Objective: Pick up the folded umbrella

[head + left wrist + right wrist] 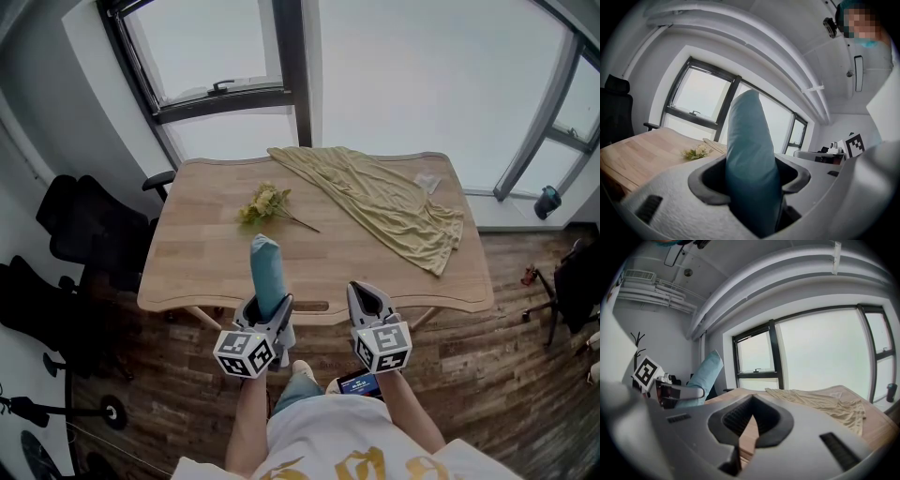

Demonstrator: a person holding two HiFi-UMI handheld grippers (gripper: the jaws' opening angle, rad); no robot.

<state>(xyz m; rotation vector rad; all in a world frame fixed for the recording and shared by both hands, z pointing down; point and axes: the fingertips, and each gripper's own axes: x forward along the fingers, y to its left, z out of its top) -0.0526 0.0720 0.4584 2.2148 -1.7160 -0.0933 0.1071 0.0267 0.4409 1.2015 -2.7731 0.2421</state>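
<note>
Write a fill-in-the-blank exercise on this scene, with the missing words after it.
The left tool is shut on the folded ____.
The right tool holds ____.
Left of the yellow cloth on the table lies a small bunch of ____.
Missing words: umbrella; nothing; flowers.

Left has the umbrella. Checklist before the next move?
1. Left gripper shut on the folded umbrella: ok.
2. Umbrella off the table, upright above its near edge: ok.
3. Right gripper empty, fingers together: ok.
4. Flowers and cloth lie apart from the umbrella: ok.
5. Umbrella's lower end seated below the fingers: cannot tell, it is hidden.
</note>
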